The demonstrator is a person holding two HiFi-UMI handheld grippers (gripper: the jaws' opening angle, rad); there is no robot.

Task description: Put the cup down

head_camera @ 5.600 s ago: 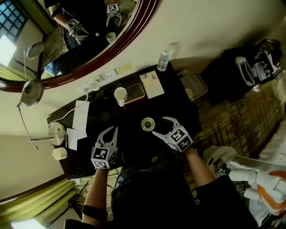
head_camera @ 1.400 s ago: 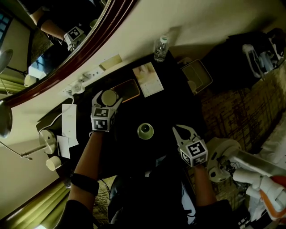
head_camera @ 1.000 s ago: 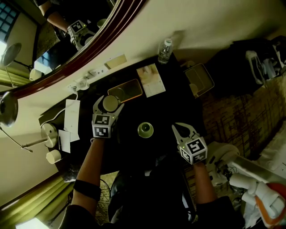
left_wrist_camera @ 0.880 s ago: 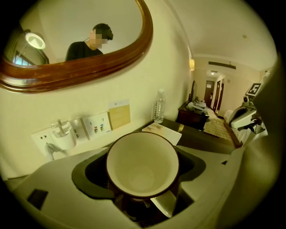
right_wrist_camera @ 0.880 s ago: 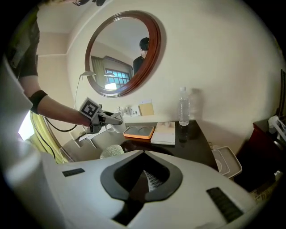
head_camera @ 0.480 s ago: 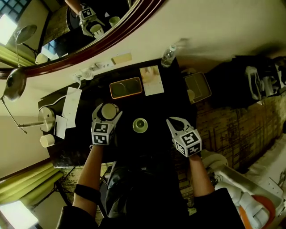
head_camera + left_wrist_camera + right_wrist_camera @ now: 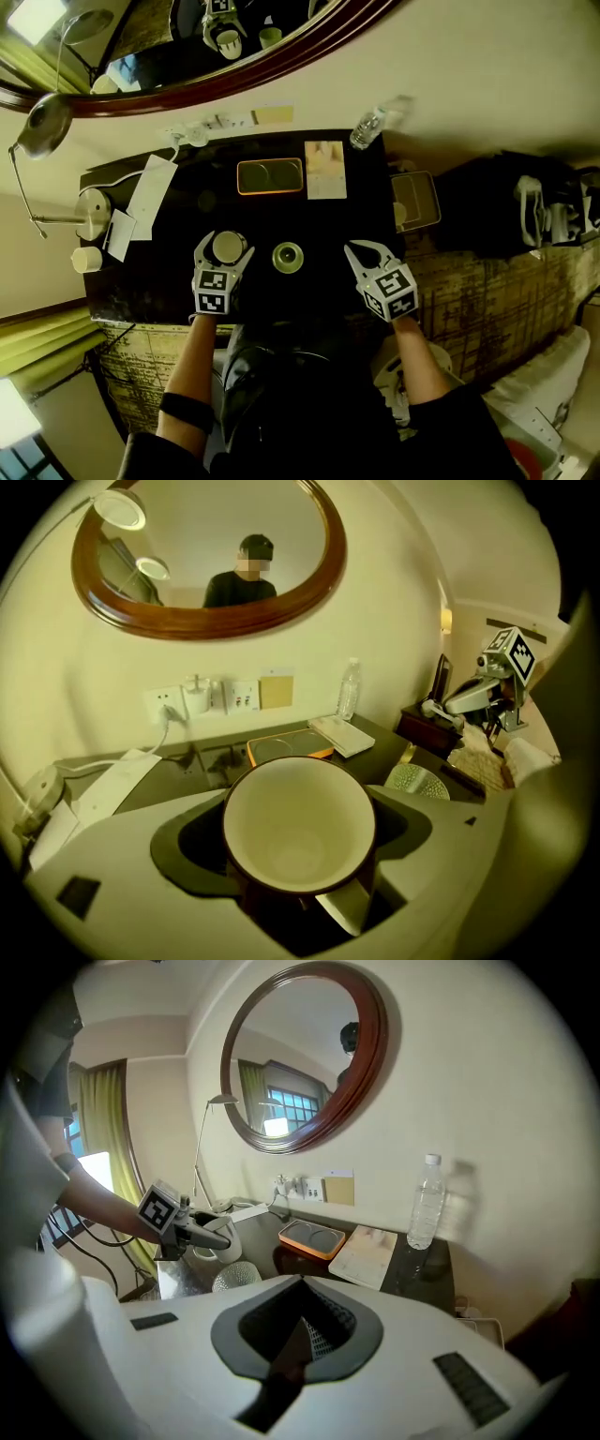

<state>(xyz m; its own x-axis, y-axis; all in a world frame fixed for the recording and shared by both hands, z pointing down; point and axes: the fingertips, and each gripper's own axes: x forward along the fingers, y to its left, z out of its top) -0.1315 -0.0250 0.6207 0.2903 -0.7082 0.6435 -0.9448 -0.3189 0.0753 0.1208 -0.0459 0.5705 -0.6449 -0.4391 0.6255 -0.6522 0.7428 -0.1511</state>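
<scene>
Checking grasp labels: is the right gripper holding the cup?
No, the cup sits in the left gripper; the right gripper is shut, empty.

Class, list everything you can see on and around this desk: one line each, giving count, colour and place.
Cream ceramic cup: one, cream, in left gripper.
Textured round dish: one, pale green, desk centre.
Shallow tray: one, orange-rimmed, desk back.
Paper booklet: one, white, right of tray.
Plastic water bottle: one, clear, back right corner.
Round wood-framed mirror: one, brown, wall.
Desk: one, black.
Left gripper: one, white, shut on cup.
Right gripper: one, white, shut, empty.
</scene>
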